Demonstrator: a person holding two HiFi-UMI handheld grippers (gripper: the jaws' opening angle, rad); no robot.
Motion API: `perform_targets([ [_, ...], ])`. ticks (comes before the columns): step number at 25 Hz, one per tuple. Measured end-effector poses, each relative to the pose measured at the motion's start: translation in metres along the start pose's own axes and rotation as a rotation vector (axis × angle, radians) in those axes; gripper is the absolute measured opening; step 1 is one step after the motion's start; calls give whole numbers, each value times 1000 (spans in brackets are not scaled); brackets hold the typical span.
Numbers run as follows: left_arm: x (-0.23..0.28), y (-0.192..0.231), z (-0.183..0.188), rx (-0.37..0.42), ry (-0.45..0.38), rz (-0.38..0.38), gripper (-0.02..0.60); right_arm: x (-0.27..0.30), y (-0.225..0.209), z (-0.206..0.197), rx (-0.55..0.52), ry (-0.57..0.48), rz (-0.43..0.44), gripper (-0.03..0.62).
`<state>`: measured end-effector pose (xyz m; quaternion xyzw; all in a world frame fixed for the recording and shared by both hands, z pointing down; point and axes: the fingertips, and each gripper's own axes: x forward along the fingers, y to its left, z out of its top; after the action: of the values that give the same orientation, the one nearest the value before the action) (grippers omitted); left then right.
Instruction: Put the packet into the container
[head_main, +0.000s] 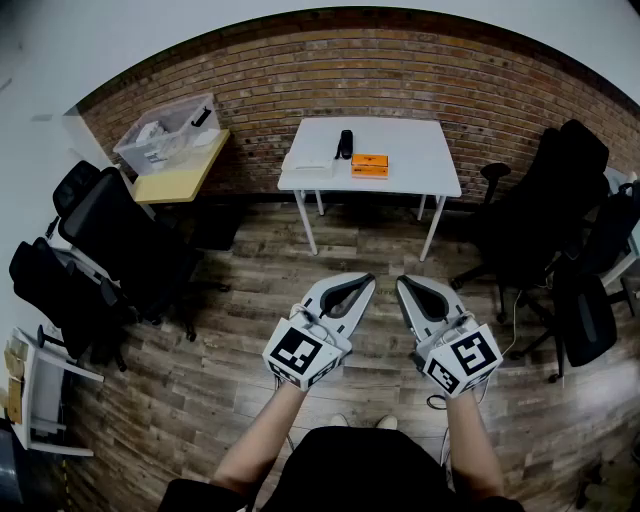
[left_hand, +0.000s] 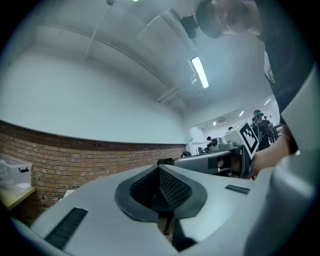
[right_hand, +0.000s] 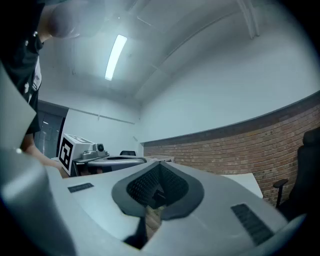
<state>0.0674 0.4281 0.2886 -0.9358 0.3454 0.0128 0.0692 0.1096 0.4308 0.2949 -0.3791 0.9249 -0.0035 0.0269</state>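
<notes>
An orange packet (head_main: 370, 165) lies on the white table (head_main: 420, 165) against the brick wall, far ahead of me. Next to it are an upright black object (head_main: 345, 144) and a flat white thing (head_main: 308, 160) that I cannot make out. Both grippers hang side by side over the wooden floor, well short of the table. My left gripper (head_main: 365, 280) (left_hand: 160, 170) is shut with nothing in it. My right gripper (head_main: 405, 282) (right_hand: 159, 167) is shut and empty too. Both gripper views point up at wall and ceiling.
A clear plastic bin (head_main: 170, 132) sits on a yellow side table (head_main: 185, 178) at back left. Black office chairs stand at left (head_main: 120, 240) and right (head_main: 560, 200). A white shelf (head_main: 40, 400) is at the near left. Wooden floor lies between me and the table.
</notes>
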Motion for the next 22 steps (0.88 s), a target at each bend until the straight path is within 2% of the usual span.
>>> perform_targets([
  [7, 7, 3, -1, -5, 4, 8, 6, 1, -10, 2, 34, -33, -4, 5],
  [22, 20, -5, -14, -18, 42, 31, 6, -5, -25, -10, 51, -5, 16, 5],
])
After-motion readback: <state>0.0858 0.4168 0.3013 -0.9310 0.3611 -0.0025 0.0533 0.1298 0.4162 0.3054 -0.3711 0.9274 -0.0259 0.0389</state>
